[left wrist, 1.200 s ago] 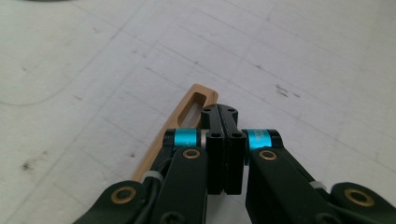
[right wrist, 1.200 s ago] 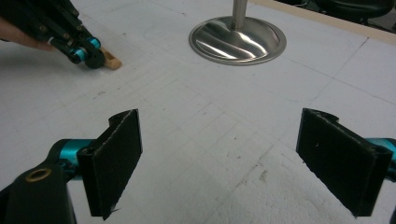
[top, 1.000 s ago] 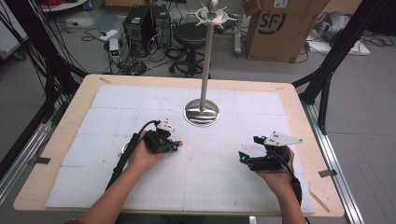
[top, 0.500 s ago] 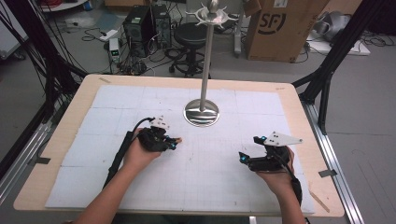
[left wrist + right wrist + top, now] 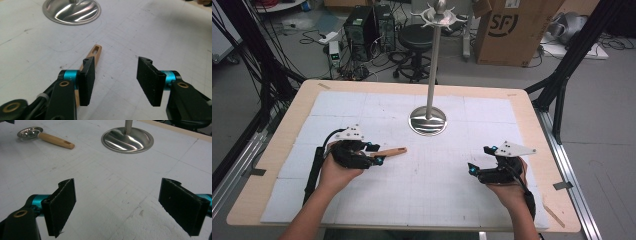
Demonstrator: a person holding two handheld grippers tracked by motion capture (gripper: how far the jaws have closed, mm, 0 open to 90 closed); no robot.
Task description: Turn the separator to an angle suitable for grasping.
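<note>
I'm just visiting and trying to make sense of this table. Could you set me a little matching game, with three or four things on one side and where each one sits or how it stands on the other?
Things:
1. left tongs
2. right tongs
3. wooden-handled spoon
4. metal stand

Places or states:
A. upright, round base on the mat's far middle
B. open, over bare mat at the right
C. lying flat on the mat, left of the stand's base
D. open, with the wooden handle beside one jaw

Pairs: 1-D, 2-B, 3-C, 4-A
</note>
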